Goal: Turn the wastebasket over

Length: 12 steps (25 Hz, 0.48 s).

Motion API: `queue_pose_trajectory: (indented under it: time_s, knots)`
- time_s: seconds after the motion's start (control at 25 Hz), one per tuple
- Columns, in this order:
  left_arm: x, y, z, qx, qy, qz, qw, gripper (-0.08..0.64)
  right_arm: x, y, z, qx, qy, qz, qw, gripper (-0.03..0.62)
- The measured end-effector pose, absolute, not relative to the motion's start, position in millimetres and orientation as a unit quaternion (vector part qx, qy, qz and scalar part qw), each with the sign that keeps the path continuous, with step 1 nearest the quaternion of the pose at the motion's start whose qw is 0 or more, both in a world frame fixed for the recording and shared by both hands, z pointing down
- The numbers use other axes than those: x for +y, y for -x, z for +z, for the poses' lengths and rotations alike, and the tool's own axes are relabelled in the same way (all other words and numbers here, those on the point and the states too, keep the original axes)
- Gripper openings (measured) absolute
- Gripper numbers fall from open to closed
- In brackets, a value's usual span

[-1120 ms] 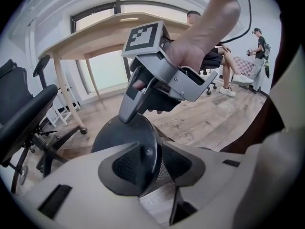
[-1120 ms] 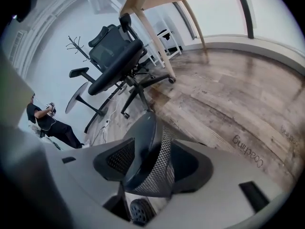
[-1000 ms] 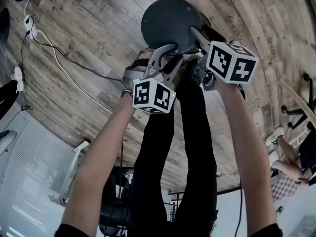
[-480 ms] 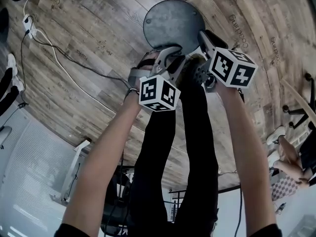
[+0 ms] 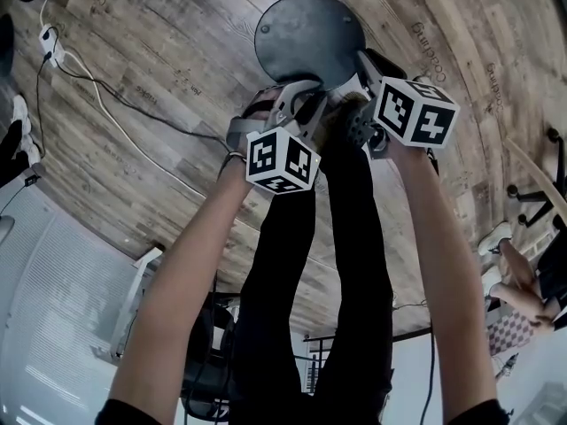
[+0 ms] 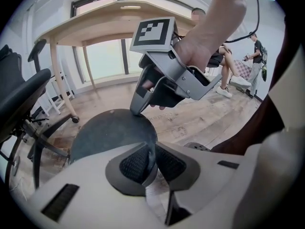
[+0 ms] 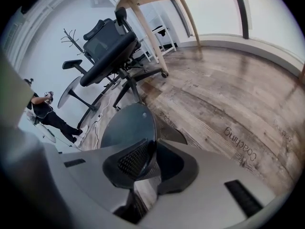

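Dark grey wastebasket (image 5: pixel 306 34) sits on the wood-plank floor (image 5: pixel 159 51) right in front of the person's black-trousered legs (image 5: pixel 319 264), with a flat round face pointing up at the head camera.

Both grippers are on its near edge. The left gripper (image 5: pixel 310 91) bites the rim on the near-left side. Its fingers (image 6: pixel 133 163) have just been closing, and they're now nearly together with the thin edge pinched between the pads. Same deal for the right gripper (image 5: pixel 363 60) on the near-right side: its fingers (image 7: pixel 136 159) have just been closing too, and they sit tight on the rim. The two grips are close together on the same arc, and everything else along the edge is free.

Room-wise, the far side and the right side of the basket are open floor. To the left there's an office chair (image 6: pixel 24 99) whose star base and castors come near the basket without touching it. A white cable (image 5: pixel 106 104) snakes across the floor well apart from it, further left. A wooden desk (image 6: pixel 95 25) stands beyond, by the window.
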<state>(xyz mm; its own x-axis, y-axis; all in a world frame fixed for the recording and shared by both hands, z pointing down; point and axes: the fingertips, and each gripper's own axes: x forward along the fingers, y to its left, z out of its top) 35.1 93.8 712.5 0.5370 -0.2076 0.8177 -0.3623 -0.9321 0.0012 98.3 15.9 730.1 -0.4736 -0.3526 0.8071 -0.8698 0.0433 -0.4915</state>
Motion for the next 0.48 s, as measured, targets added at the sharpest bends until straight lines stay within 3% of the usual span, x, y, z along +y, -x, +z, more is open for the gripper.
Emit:
queue_pose_trajectory:
  time_s: [0.48]
  knots:
    - [61.9, -21.1, 596.7, -0.245, -0.861, 0.431, 0.116, 0.029, -1.6, -94.6, 601.5, -0.758, -0.408, 0.416, 0.292, 0.044]
